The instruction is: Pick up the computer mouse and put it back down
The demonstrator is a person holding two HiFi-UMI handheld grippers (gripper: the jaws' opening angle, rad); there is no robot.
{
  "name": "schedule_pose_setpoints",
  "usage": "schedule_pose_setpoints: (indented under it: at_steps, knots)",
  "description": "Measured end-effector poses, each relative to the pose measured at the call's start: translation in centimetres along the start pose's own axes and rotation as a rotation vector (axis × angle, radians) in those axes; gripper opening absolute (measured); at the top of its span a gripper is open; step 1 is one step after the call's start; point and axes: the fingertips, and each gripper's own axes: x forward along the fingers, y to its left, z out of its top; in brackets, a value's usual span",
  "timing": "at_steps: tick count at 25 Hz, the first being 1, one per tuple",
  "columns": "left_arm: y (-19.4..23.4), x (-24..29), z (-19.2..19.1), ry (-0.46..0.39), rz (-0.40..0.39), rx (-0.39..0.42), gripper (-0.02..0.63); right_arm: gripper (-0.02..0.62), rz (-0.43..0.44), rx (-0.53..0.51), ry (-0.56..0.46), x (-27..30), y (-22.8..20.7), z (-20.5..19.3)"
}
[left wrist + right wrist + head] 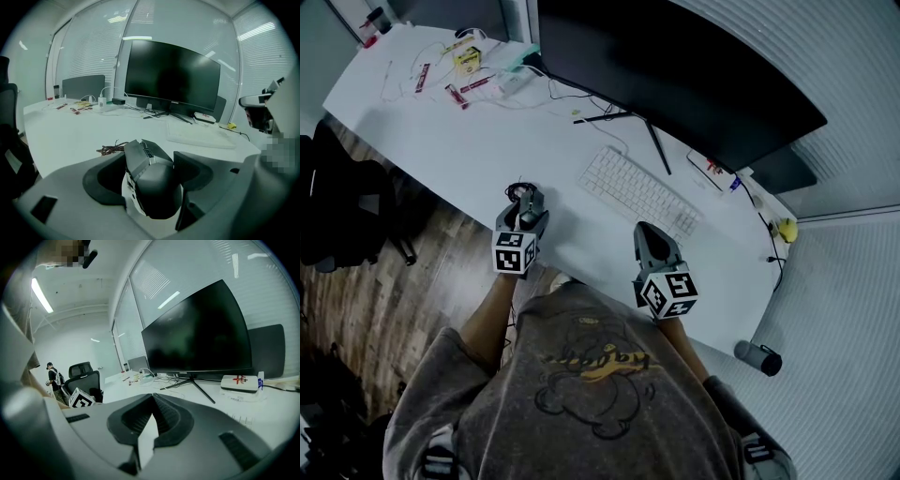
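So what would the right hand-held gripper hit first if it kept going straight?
Probably the white keyboard just ahead of the right hand-held gripper, or the desk before it; depth is unclear.

No legible text, monitor (171, 75) logo too small, white box (239, 383) print blurred

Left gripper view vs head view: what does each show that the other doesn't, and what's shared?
Left gripper view only: the left gripper with its pads against both sides of the computer mouse, whose white lower edge shows. Head view only: the person's grey shirt, the wooden floor, and a dark cylinder at the desk's near edge. Shared: monitor, white keyboard, white desk.
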Motion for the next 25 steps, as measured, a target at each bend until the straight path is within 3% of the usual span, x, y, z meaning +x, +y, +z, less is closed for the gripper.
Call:
schedule_pose_setpoints:
  at_steps: [25]
  knots:
    - [-0.3,2.0,-2.0,0.065,0.028,0.053,0.334,0.003,0.017,-0.006,0.030,0.9,-0.3,0.0]
